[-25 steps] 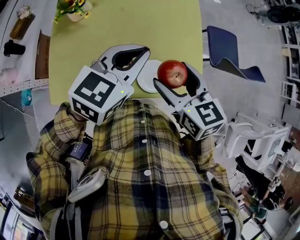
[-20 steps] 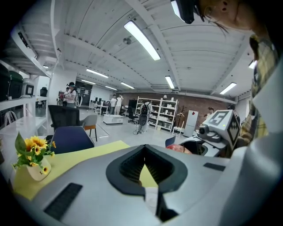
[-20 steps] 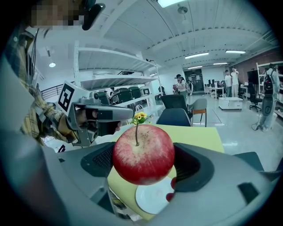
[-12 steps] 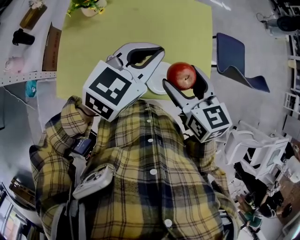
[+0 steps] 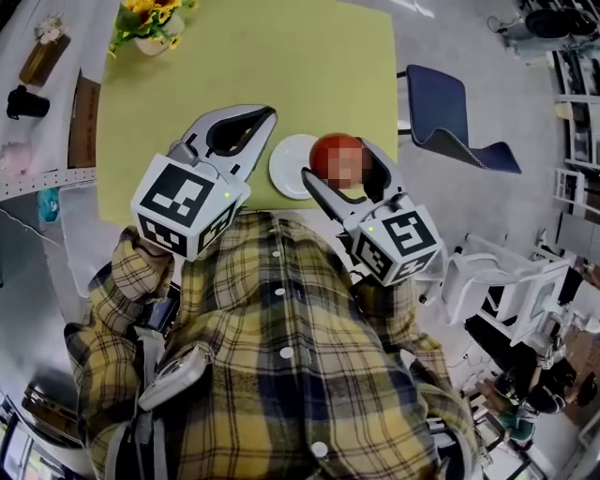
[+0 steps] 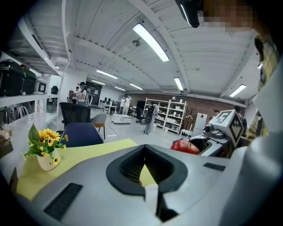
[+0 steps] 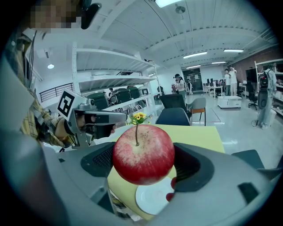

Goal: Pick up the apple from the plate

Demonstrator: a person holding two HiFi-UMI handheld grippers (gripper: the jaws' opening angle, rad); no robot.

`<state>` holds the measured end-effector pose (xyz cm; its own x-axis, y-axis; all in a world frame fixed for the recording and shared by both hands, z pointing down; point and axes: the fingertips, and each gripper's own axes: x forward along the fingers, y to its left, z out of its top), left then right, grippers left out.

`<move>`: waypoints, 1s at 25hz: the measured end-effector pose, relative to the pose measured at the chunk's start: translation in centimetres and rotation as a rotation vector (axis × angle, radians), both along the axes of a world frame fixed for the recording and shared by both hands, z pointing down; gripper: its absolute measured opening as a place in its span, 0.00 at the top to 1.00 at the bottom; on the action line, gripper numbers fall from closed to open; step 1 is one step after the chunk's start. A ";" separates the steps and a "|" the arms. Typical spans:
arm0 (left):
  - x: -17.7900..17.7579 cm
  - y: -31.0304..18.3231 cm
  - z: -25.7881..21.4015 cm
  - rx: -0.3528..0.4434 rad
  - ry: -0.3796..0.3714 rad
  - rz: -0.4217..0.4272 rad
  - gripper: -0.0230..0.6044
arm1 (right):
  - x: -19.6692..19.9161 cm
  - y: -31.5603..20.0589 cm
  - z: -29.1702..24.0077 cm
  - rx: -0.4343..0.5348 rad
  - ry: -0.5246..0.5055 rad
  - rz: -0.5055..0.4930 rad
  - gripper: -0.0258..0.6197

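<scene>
Left tongs (image 5: 255, 119) aside (apple (image 7: 143, 153): right tongs (image 7: 144, 166))

Red apple (image 7: 143, 154), white plate (image 7: 152, 197)

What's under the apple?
The white plate, bare where it shows, on the yellow-green table. The apple hangs above it in the right gripper, not touching. Part of its rim is hidden behind the jaws.

Beyond the plate (image 5: 292, 167) the surface (image 5: 309, 66) lies open as far as the flower pot (image 5: 146, 25) far to its left, while the left hand-held gripper (image 5: 267, 120) crowds the plate's left and the right hand-held gripper (image 5: 339, 163), gripping the apple (image 7: 143, 153), its right.
</scene>
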<state>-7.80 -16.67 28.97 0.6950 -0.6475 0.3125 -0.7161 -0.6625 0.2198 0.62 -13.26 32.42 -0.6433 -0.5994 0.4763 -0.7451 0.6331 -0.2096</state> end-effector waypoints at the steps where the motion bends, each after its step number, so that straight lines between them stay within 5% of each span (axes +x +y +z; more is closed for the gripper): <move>1: -0.2 0.1 0.1 -0.002 0.002 -0.005 0.95 | 0.0 0.0 0.1 -0.002 -0.001 0.002 0.35; 25: -1.3 1.7 -0.2 0.003 0.017 -0.008 0.95 | -1.1 0.8 -0.4 0.004 -0.010 0.016 0.35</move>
<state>-9.13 -14.98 28.79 0.6947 -0.6542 0.2991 -0.7178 -0.6572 0.2299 -0.49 -12.42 32.00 -0.6383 -0.6116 0.4675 -0.7530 0.6222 -0.2141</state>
